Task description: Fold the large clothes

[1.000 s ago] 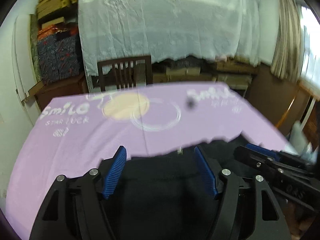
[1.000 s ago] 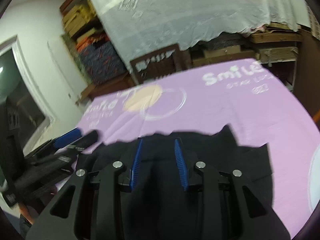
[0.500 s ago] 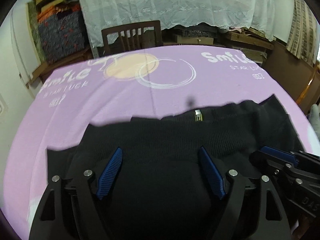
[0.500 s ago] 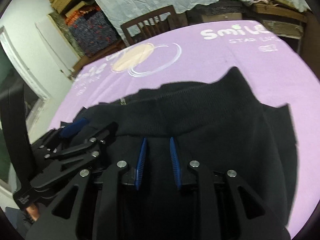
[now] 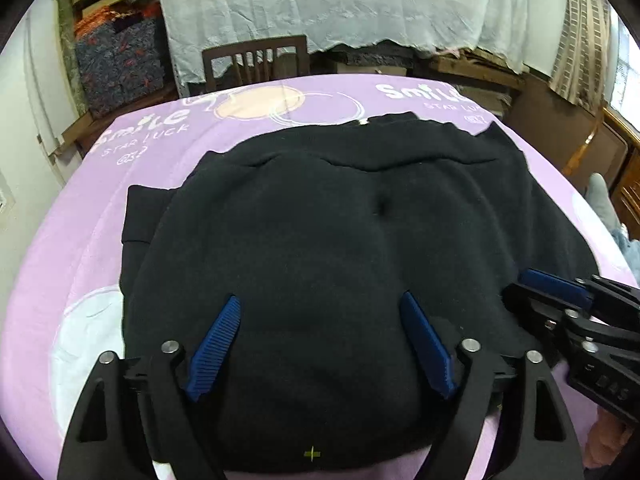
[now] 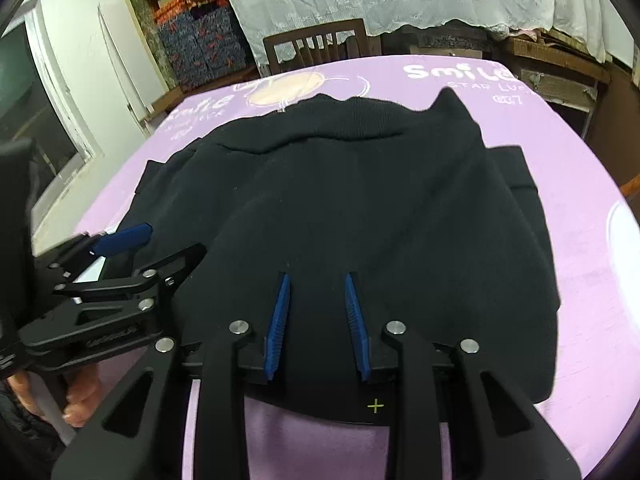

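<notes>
Left gripper (image 5: 320, 312): black frame with ribbed blue pads, jaws spread wide, having just been opening; the black knitted sweater (image 5: 340, 248) lies under and between them, and the pads do not press on it. Right gripper (image 6: 316, 280): same build, jaws set narrowly apart, having just opened a little; dark cloth shows in the gap, and whether the pads nip a fold cannot be told. In the left wrist view the right gripper enters at the right edge; in the right wrist view the left gripper appears at the left edge, with the fingertips (image 6: 80, 408) of the person's hand showing below it.

The sweater lies folded on the near half of the lilac printed tablecloth (image 5: 72, 248), its ribbed band toward the far side, where a small metal zip pull (image 5: 363, 121) shows at the edge. A folded part juts out at the left side of the garment. White lettering and a pale peach disc (image 5: 260, 106) are printed on the far part of the cloth.

Beyond the table stand a dark wooden chair (image 5: 256, 60) and a pale lace drape (image 5: 340, 4); patterned fabric boxes (image 5: 116, 68) are stacked at far left.
</notes>
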`<state>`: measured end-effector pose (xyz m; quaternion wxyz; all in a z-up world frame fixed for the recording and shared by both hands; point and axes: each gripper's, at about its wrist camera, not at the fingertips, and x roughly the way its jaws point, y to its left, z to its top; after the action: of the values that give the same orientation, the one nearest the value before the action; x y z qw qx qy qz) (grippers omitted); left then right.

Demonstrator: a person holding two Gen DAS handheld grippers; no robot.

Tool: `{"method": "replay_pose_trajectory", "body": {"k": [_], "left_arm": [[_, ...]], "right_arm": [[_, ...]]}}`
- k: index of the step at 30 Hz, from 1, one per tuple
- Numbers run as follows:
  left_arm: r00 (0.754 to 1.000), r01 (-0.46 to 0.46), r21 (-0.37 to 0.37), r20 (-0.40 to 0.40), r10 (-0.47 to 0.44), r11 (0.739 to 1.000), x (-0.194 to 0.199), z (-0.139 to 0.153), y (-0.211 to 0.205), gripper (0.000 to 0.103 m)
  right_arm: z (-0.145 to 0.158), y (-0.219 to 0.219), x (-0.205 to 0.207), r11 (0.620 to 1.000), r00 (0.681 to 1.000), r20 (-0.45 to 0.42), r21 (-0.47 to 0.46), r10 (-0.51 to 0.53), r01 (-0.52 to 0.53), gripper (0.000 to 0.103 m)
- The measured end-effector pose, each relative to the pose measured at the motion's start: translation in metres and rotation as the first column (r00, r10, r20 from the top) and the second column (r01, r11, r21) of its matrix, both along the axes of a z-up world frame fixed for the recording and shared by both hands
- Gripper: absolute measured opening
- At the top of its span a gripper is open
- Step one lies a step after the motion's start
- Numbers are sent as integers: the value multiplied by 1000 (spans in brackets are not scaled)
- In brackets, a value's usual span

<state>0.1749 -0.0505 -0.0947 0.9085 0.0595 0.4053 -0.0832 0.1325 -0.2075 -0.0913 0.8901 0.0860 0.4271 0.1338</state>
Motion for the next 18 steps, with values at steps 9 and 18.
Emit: {"method": "replay_pose_trajectory", "body": {"k": [9, 18], "left_arm": [[997, -51, 21, -51, 52, 998, 8, 9, -6, 85], [999, -34, -36, -35, 33, 999, 12, 12, -11, 85]], "right_arm": [[1, -12, 1, 996, 999, -36, 86, -13, 16, 28], [8, -40, -49, 970, 985, -90, 181, -150, 164, 45]]}}
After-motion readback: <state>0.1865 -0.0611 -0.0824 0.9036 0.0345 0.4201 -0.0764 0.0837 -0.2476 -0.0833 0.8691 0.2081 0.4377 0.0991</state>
